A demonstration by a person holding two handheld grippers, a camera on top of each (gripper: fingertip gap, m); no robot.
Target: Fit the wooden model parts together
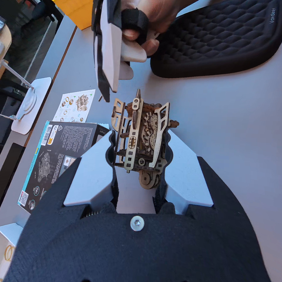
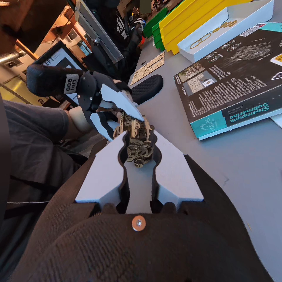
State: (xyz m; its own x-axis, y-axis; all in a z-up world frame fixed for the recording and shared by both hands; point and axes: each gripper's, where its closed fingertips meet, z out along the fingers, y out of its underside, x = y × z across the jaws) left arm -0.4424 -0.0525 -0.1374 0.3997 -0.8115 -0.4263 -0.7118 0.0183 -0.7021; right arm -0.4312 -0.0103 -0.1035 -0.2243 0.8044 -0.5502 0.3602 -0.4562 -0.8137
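The wooden model (image 1: 137, 137), a pale open frame with gears inside, sits between the fingers of my left gripper (image 1: 140, 132). Both black pads press its sides just above the grey table (image 1: 213, 137). My right gripper (image 1: 109, 94) comes down from above, a hand on its handle, and its tips sit by the model's far left corner. In the right wrist view the right gripper (image 2: 140, 132) has its pads apart, and the model (image 2: 137, 137) shows through the gap beyond them. I cannot tell whether they touch it. The left gripper (image 2: 127, 129) grips the model from the left.
The model's black box (image 1: 61, 152) (image 2: 228, 91) and an instruction sheet (image 1: 76, 106) lie to the left. A black cushion (image 1: 213, 38) lies beyond. A white tray (image 2: 221, 30) holding rubber bands, yellow bins (image 2: 190, 22), green bins (image 2: 155, 30) and a wooden parts sheet (image 2: 149, 68) are farther off. Tip to tip, the grippers are about 6 centimeters apart.
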